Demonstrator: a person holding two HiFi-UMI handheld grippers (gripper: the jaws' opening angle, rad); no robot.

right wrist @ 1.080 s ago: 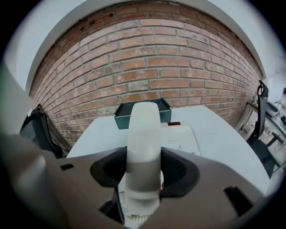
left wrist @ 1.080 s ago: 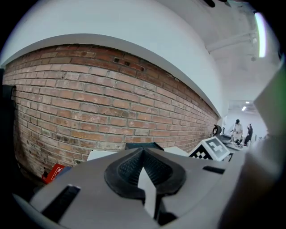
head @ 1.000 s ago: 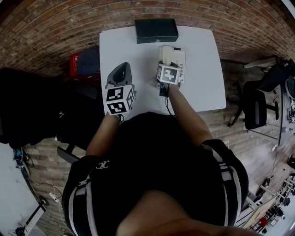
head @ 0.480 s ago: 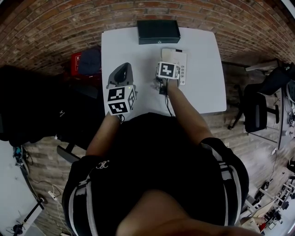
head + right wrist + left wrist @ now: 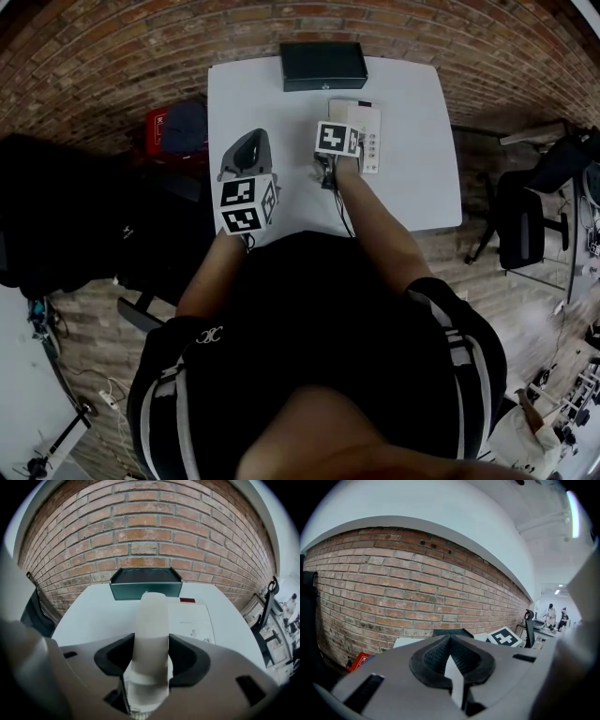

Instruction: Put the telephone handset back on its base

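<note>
The right gripper (image 5: 151, 658) has its jaws set wide, the dark pads pressing on both sides of the pale telephone handset (image 5: 152, 620). The handset stands between the jaws and runs straight ahead, away from them. Just to its right, and beneath its far end, lies the white base (image 5: 191, 618), with small buttons showing on the base's right side. Beyond the base, a dark green box (image 5: 145, 584) sits at the far edge of the white table (image 5: 91, 616), in front of a brick wall (image 5: 145, 536). The left gripper (image 5: 451, 667), well off to the left of the phone, has its jaws nearly together with nothing between them. The handset looks lined up over the base's cradle, but I cannot tell whether it is fully seated. What seems left is to settle it, let go and draw back.
</note>
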